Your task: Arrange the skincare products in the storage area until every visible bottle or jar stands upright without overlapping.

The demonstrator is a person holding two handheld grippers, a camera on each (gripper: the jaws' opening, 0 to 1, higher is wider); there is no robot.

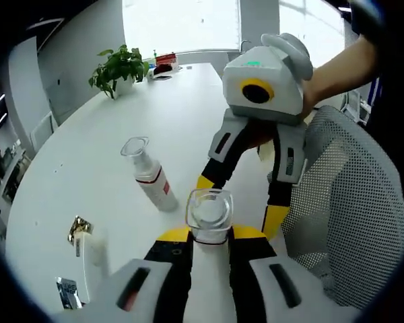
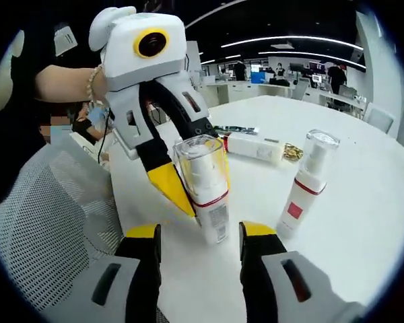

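Observation:
A white pump bottle with a clear cap and red band [image 1: 209, 214] [image 2: 212, 212] stands slightly tilted on the white table, and my left gripper [image 1: 211, 235] [image 2: 198, 192] is shut on it near the table's edge. My right gripper [image 2: 202, 232] [image 1: 239, 204] faces it, open, its yellow-tipped jaws spread to either side of the bottle without touching. A second similar bottle [image 1: 150, 176] [image 2: 303, 188] stands upright on its own close by. A white tube with a gold cap [image 1: 87, 245] [image 2: 256, 147] lies flat on the table.
A grey mesh chair [image 1: 353, 202] [image 2: 47, 222] sits against the table's edge by both grippers. A small foil sachet [image 1: 67, 293] [image 2: 236, 130] lies near the tube. A potted plant [image 1: 120, 67] and red items [image 1: 165, 60] stand at the table's far end.

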